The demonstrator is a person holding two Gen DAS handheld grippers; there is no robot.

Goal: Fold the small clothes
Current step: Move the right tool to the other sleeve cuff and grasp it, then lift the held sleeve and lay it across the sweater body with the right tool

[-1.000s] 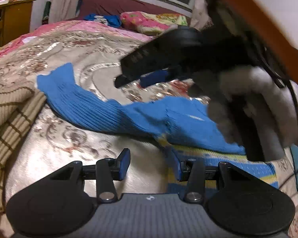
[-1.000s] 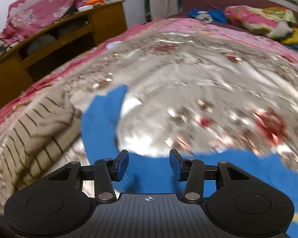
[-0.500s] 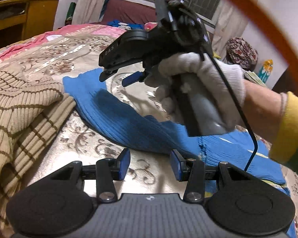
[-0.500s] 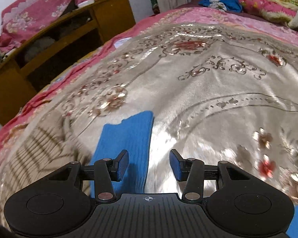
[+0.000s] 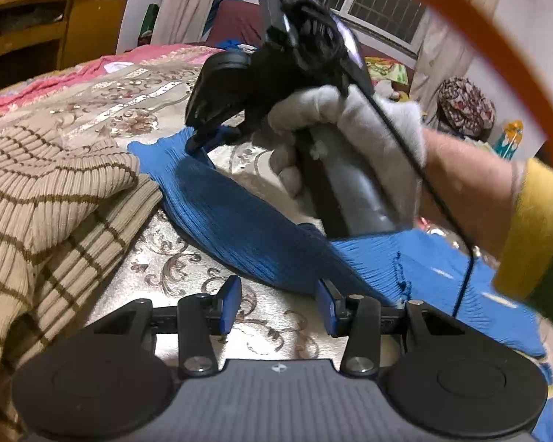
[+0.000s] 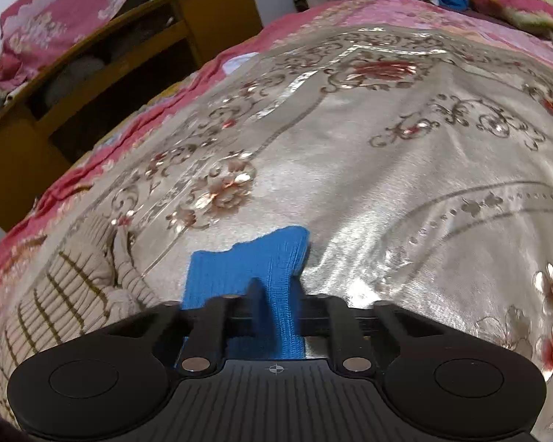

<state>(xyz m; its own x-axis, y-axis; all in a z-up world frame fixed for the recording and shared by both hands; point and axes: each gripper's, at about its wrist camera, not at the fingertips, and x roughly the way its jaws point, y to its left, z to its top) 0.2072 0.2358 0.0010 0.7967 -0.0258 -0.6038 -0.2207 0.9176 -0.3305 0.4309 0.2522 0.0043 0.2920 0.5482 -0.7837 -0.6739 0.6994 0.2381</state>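
We are at the sleeve fold: our right gripper (image 6: 274,305) is clamped on the cuff of the blue ribbed knit sweater (image 5: 239,228), spread on the floral satin bedspread (image 6: 387,154). Our left gripper (image 5: 276,305) hangs part-open, holding nothing. Next, carry the cuff across the body.

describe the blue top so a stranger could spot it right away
Start at the bed with its shiny flowered bedspread. On it, beside a beige striped sweater, lies the blue top, its sleeve end pinched in the right gripper. It alone is bright, solid blue ribbed knit.
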